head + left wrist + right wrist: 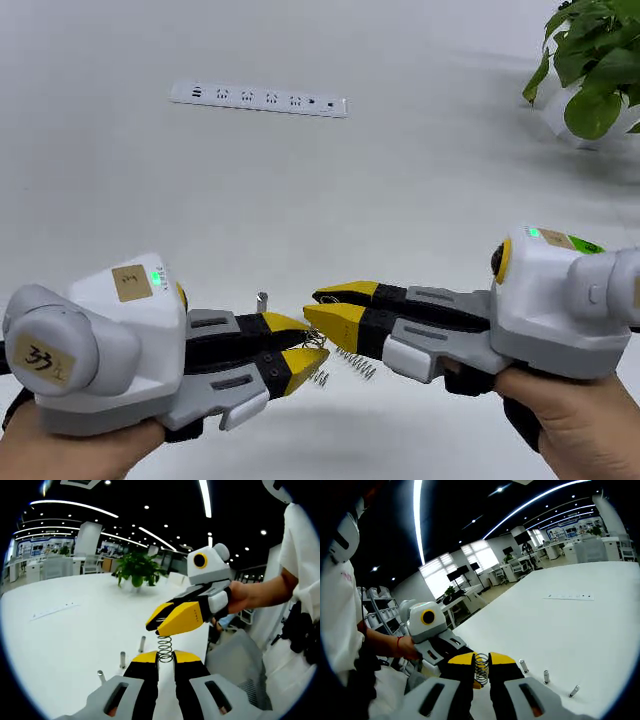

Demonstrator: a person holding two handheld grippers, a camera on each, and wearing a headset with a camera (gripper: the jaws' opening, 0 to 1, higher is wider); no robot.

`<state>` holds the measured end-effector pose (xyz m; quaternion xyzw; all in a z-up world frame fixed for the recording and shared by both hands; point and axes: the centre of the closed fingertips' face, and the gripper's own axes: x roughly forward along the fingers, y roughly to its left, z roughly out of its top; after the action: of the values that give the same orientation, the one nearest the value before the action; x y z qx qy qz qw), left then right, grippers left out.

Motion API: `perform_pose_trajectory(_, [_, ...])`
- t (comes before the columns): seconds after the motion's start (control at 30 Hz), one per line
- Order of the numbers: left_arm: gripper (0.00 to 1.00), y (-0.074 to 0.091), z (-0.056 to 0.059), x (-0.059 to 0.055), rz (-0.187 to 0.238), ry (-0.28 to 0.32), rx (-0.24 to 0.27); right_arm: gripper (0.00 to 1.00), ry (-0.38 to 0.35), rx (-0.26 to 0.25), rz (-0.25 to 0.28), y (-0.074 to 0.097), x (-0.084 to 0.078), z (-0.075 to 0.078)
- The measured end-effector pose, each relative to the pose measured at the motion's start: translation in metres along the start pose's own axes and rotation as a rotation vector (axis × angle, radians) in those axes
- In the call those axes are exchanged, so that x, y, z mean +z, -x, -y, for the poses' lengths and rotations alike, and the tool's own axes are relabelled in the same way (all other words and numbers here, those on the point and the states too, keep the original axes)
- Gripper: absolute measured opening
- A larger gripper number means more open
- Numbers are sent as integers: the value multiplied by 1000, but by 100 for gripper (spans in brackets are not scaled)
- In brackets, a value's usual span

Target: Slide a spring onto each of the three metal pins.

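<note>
A small steel spring (315, 340) hangs above the table between both grippers. In the left gripper view the spring (164, 648) stands upright in my left gripper (165, 656), whose yellow tips are shut on its lower end. My right gripper (169, 623) meets its top from the right. In the right gripper view the spring (480, 667) fills the gap of my right gripper (480, 660), with the left gripper (427, 625) just behind. Three short metal pins (142, 644) (122, 659) (100, 676) stand bare on the white table. One pin (262, 300) shows behind the left gripper (298, 345).
Two loose springs (355, 363) (320, 378) lie on the table under the gripper tips. A white power strip (258, 99) lies far back. A potted plant (595, 60) stands at the back right corner. The table edge (200, 645) runs close behind the pins.
</note>
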<state>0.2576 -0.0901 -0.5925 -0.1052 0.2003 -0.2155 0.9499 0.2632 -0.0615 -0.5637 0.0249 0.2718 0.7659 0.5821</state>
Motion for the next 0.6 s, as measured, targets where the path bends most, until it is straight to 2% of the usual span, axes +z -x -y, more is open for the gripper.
perform_pose_trajectory(0.2, [10, -1, 0, -2, -6, -20, -3, 12, 42, 9, -36, -1, -3, -2])
perform_pose_trajectory(0.27, [10, -1, 0, -4, -13, -32, -6, 12, 68, 18, -64, -1, -5, -3])
perform_pose_trajectory(0.37, [10, -1, 0, -5, -18, -42, -13, 13, 127, 44, -125, 0, -8, -5])
perform_pose_trajectory(0.43, [10, -1, 0, -7, -23, -50, -14, 19, 145, 63, -161, 1, -9, -6])
perform_pose_trajectory(0.53, [10, 0, 0, -10, -34, -64, -16, 21, 251, 101, -260, 5, -10, -5])
perform_pose_trajectory(0.6, [10, 0, -1, -10, -36, -71, -18, 21, 291, 128, -301, 6, -9, -7])
